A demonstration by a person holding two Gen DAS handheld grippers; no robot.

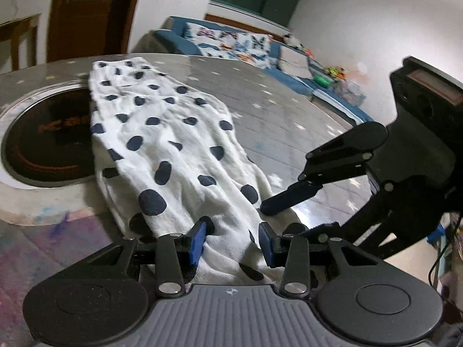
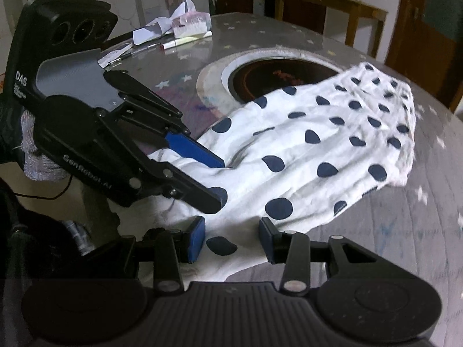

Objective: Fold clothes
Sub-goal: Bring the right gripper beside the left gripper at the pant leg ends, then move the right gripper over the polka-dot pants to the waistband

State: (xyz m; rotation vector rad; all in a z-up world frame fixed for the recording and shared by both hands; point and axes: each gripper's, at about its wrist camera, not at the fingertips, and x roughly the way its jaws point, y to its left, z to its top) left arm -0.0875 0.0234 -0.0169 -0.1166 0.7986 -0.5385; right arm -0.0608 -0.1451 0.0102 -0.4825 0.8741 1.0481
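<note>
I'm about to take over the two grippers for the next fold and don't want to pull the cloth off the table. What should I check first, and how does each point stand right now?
1. Left gripper open around the near edge of the polka-dot garment: ok, cloth lies between its spread fingers.
2. Right gripper open over the same near edge: ok.
3. Either gripper already holding cloth: not ok, neither has closed.
4. The two grippers apart from each other: ok, close but not touching.
5. Garment clear of the round black burner set in the table: not ok, its side overlaps the burner.
6. Garment flat: not ok, wrinkled and bunched near the grippers.
</note>
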